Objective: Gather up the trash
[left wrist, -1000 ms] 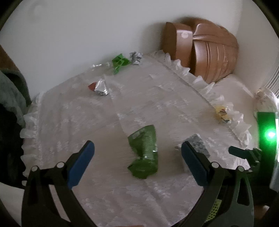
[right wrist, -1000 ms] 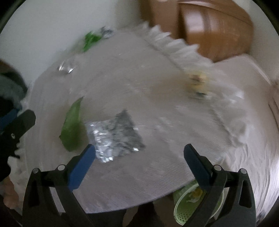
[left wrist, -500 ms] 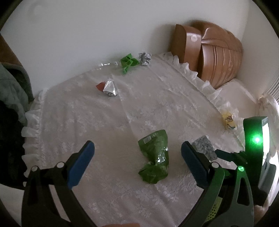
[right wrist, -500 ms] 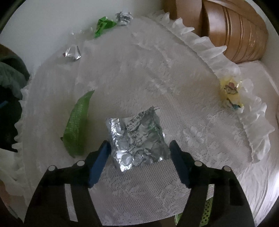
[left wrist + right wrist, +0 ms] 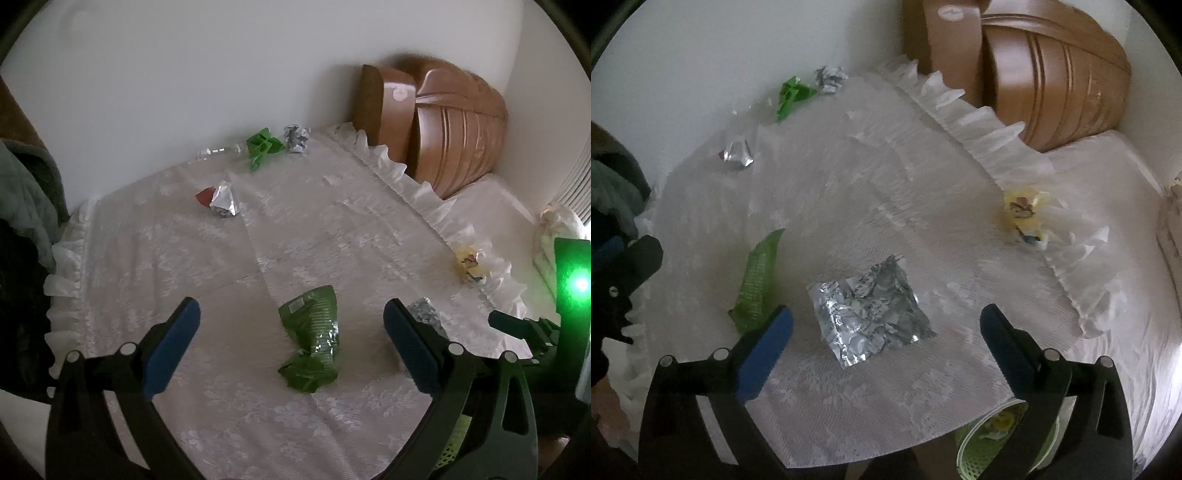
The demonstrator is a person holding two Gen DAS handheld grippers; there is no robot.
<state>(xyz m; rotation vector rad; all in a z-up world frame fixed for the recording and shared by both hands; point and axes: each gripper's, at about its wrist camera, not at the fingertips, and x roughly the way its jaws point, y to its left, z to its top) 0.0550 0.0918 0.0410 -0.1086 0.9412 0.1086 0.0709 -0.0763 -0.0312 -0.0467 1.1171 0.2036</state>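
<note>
A crumpled green snack bag [image 5: 312, 343] lies on the white lace tablecloth [image 5: 184, 258], between the fingers of my open, empty left gripper [image 5: 291, 325]. It also shows in the right wrist view [image 5: 757, 284]. A flat silver foil wrapper [image 5: 866, 314] lies just ahead of my open, empty right gripper [image 5: 886, 326]. Further off lie a silver and red wrapper [image 5: 219, 199], a green wrapper [image 5: 262, 146], a foil ball [image 5: 296, 138] and a yellow wrapper [image 5: 469, 264].
A green basket [image 5: 1001, 439] with trash in it stands below the table's near edge. A brown wooden headboard [image 5: 443, 125] and a white bed [image 5: 1126, 258] lie to the right. Dark clothing [image 5: 22, 206] hangs at the left. A wall runs behind the table.
The right gripper opened wide again and drew back a little from the silver wrapper. The left gripper stayed open over the green bag, shifting slightly.
</note>
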